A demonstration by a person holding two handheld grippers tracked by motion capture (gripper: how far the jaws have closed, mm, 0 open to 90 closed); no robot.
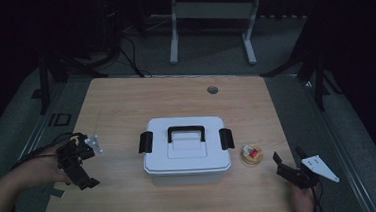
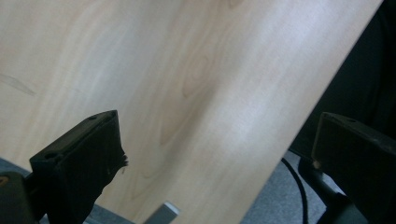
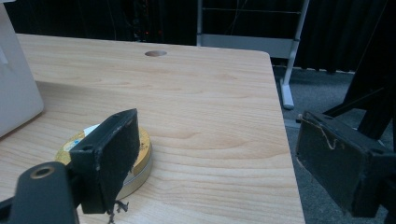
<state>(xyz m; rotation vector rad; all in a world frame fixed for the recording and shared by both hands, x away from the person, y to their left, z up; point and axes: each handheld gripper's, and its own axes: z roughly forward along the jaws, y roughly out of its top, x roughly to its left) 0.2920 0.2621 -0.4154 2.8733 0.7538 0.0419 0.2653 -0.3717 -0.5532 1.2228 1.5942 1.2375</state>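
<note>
A white plastic box (image 1: 186,150) with a black handle and two black side latches sits shut in the middle of the wooden table (image 1: 121,105). Its white wall (image 3: 16,88) rises at the left of the right gripper view. A small round gold tin (image 1: 252,154) lies just right of the box, and the tin (image 3: 140,156) sits partly behind one jaw. My left gripper (image 1: 80,166) hovers open over the table's left front edge, holding nothing (image 2: 215,154). My right gripper (image 1: 288,166) stands open near the front right corner, a little right of the tin (image 3: 212,163).
A round cable hole (image 1: 212,89) is at the table's far side. A white desk frame (image 1: 209,14) stands on the grey floor beyond. Dark stands flank the table at left and right. The table's right edge (image 3: 280,121) runs close to my right gripper.
</note>
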